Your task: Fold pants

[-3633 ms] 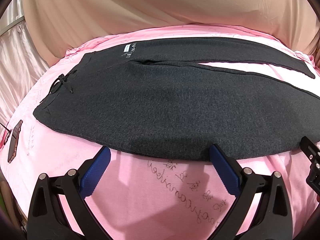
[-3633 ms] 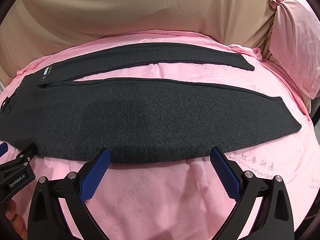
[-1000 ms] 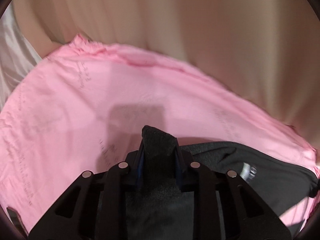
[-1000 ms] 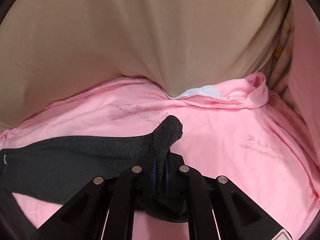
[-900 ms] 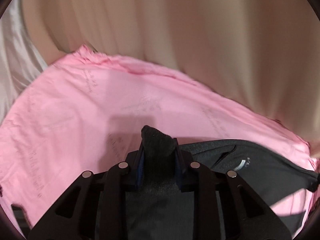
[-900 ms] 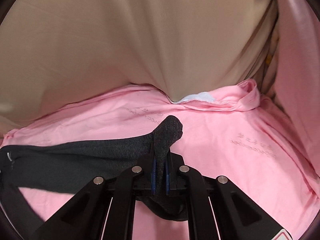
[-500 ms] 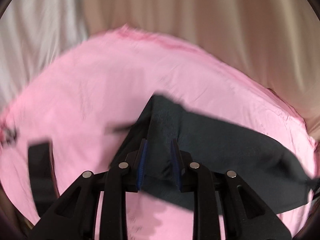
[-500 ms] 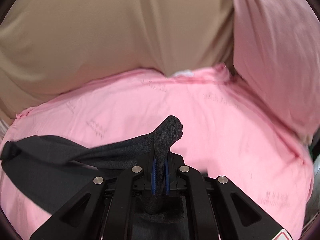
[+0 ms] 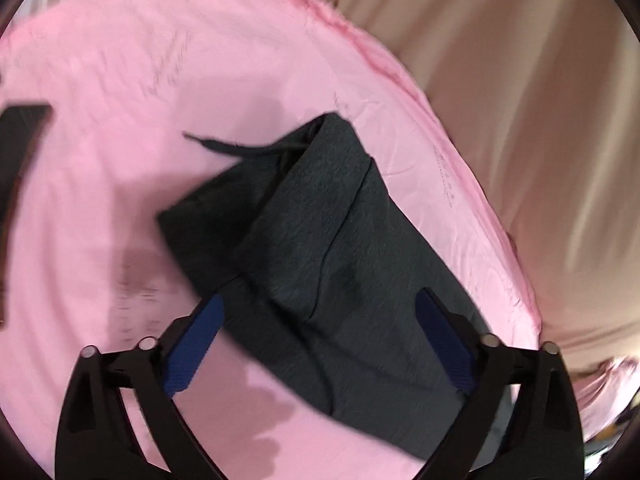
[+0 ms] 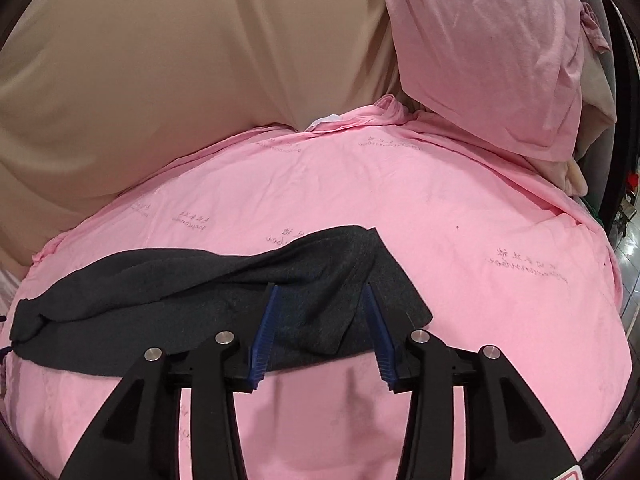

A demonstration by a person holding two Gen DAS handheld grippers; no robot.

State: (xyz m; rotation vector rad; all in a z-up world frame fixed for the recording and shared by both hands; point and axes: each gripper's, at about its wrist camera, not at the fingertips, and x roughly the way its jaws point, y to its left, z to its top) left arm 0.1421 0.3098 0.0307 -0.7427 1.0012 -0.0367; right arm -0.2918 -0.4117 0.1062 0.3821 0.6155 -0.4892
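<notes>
Dark grey pants point(image 10: 192, 292) lie folded lengthwise across a pink bedsheet point(image 10: 460, 208), stretching left to right in the right wrist view, w/ a beige fabric backdrop point(image 10: 180, 60) hanging behind the bed. Far left in the left wrist view, a dark flat object point(image 9: 22, 148) rests on the sheet, too blurred to identify. Next to it, the waist end of the pants point(image 9: 320, 248), layers stacked w/ a drawstring point(image 9: 224, 146) trailing off to the left. Left gripper point(image 9: 320, 344) hovers over that end, jaws opening, blue pads well apart; cloth shows between them but neither pad presses it. Further right, the leg cuffs lie doubled over, top layer rumpled. Right gripper point(image 10: 322, 332) hangs at the near edge of the cuffs, jaws opening, pads apart, fabric seen between them but not pinched. Far right, a pink pillow point(image 10: 492, 48) leans at the bed's far corner.
</notes>
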